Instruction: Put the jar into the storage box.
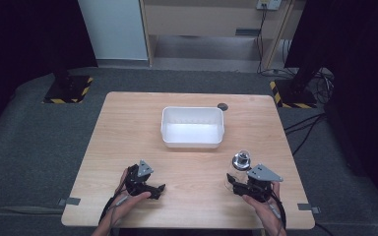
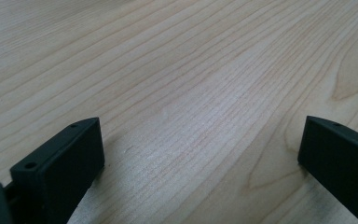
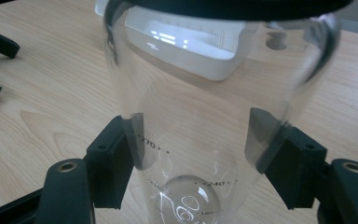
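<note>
A clear plastic bottle with printed measuring marks and a dark top stands near the table's front right. My right gripper is shut on it. In the right gripper view both pads press the bottle's lower sides, and the right gripper holds it upright. My left gripper rests on the wood at the front left, held by a hand. Its jaws stand wide apart in the left gripper view, where the left gripper has bare table between them.
A white rectangular bin stands at the table's middle, behind both grippers. A small dark round disc lies beyond the bin's right corner. Stand bases with yellow-black tape sit on the floor past the far corners.
</note>
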